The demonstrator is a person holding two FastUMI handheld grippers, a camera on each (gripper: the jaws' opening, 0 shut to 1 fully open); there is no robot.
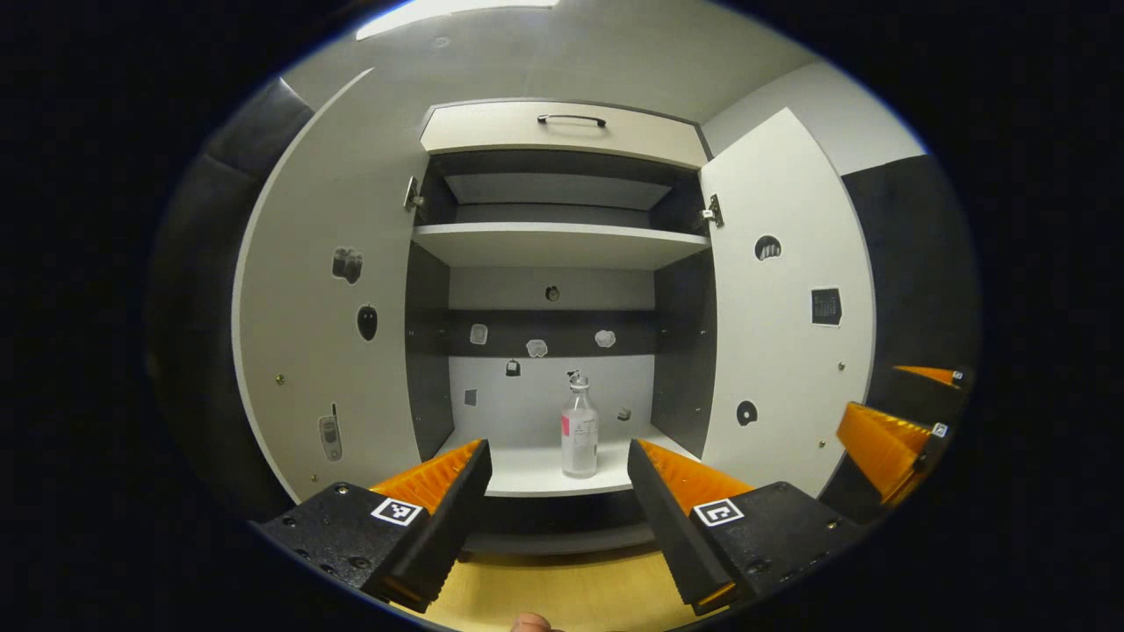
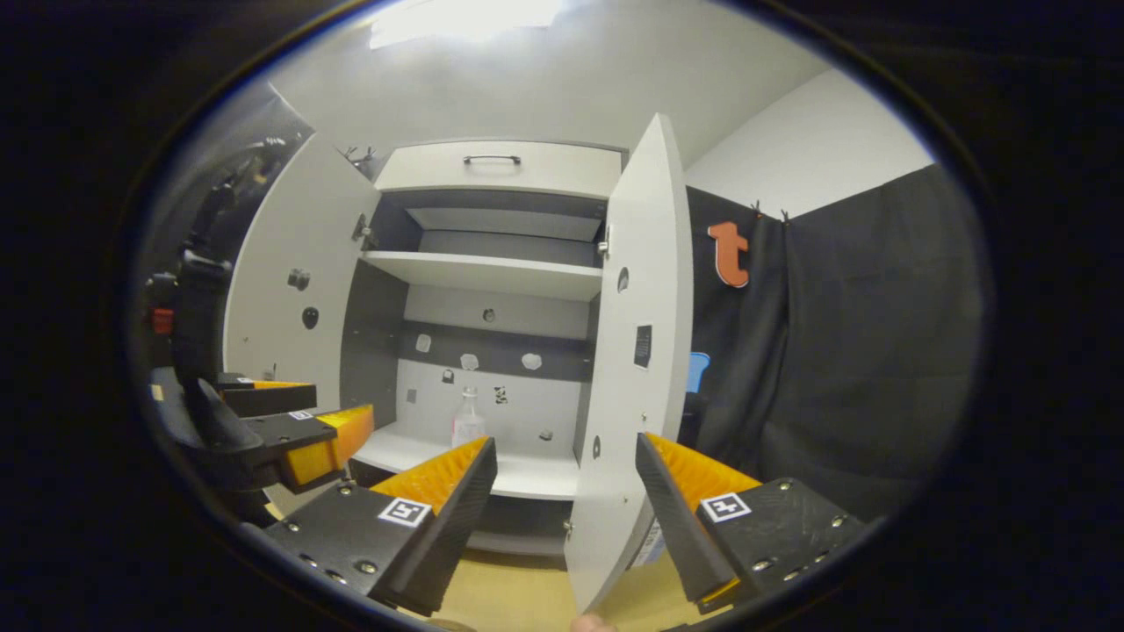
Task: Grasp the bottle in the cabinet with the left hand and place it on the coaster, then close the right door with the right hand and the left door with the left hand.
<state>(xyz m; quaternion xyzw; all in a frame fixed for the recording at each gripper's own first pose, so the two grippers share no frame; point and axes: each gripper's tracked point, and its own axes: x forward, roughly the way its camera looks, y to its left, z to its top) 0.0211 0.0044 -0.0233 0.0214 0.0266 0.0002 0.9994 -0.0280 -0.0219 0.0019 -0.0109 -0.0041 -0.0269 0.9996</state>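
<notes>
Clear glass, your bottle stands upright on the cabinet's lower shelf, both doors open; your left gripper and right gripper are spread, holding nothing.

The bottle, at the lower centre of the left gripper view, is clear and glossy, either glass or plastic, with a paper-like label. The cabinet around it has smooth, matt laminate-looking panels, pale on the shelves and doors, dark on the inner side walls. The left door and right door carry small flat stickers. At the top of the frame, the drawer handle looks like dark metal, and the hinges shine like metal. The desk at the bottom edge shows a pale, smooth wood-grain finish. In the right gripper view, the wall cloth at right is matt and softly folded.
</notes>
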